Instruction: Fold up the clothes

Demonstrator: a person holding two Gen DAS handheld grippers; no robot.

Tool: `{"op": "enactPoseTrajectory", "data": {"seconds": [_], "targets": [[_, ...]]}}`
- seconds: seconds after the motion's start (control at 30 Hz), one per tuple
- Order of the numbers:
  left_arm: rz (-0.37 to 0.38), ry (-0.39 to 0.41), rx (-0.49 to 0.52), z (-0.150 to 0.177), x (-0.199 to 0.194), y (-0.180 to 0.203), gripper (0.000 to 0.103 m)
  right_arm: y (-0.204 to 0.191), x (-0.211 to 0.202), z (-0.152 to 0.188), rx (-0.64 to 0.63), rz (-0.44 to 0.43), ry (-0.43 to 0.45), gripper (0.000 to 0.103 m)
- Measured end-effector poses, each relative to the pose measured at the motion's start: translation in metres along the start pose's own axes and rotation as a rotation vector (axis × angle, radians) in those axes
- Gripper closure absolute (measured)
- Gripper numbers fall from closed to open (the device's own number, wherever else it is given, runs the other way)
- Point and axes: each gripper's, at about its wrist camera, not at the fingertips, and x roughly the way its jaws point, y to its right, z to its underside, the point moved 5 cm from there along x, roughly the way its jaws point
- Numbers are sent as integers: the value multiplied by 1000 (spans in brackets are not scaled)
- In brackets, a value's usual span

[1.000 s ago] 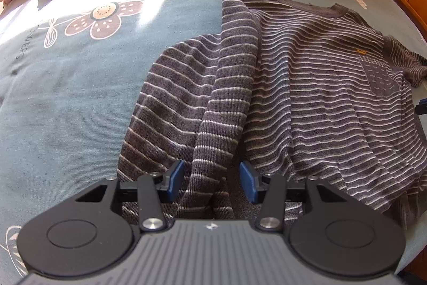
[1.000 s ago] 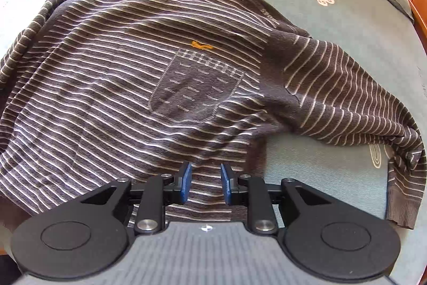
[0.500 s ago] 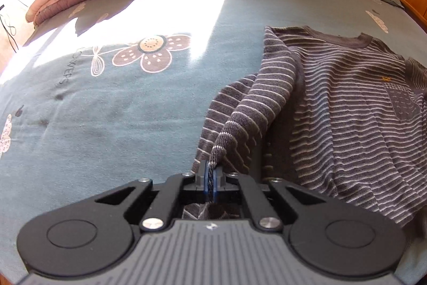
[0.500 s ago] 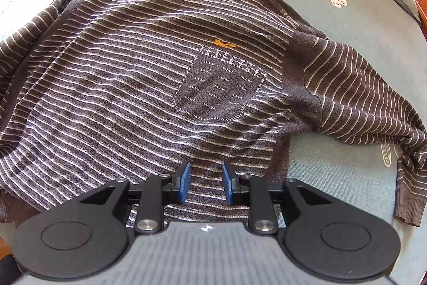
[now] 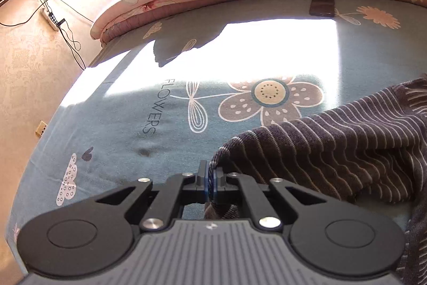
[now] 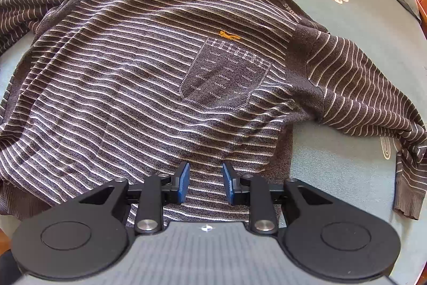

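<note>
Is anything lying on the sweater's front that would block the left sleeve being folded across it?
Nothing visible does. The left gripper is shut on the sleeve, and the sweater front lies bare. Only the right gripper, open, hangs over its lower hem; whether it touches the knit cannot be told.

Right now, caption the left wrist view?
Left hand-held gripper shut on striped sweater sleeve, above the blue flowered bedsheet.
</note>
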Motion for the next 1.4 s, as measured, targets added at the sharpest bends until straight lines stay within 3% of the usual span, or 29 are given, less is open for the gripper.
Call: {"op": "enactPoseTrajectory", "data": {"seconds": [0.33, 0.57, 0.7, 0.83, 0.93, 1.03, 1.13, 1.2, 1.3, 1.4], "targets": [[-145, 13, 32, -58, 48, -20, 101, 0, 5, -1, 30, -17, -11, 72], [-261, -9, -55, -76, 87, -23, 101, -5, 13, 0, 38, -27, -28, 72], [-235, -7, -70, -79, 89, -16, 92, -8, 16, 3, 48, -33, -34, 72], [-177, 18, -19, -69, 69, -11, 91, -13, 15, 2, 61, -56, -26, 72], [-80, 41, -58, -54, 40, -9, 91, -19, 10, -2, 46, -64, -6, 69], [170, 15, -176, -21, 8, 3, 84, -25, 6, -7, 39, -70, 14, 64], [461, -121, -382, 23, -2, 27, 81, -34, 6, -14, 33, -86, 22, 64], [593, -228, -549, 54, 2, 43, 81, -40, 6, -16, 25, -95, 23, 64], [677, -311, -762, 88, 18, 59, 81, -50, 6, -19, 2, -108, 25, 64], [742, -321, -900, 103, 33, 68, 81, -55, 5, -21, -16, -113, 28, 63]]}}
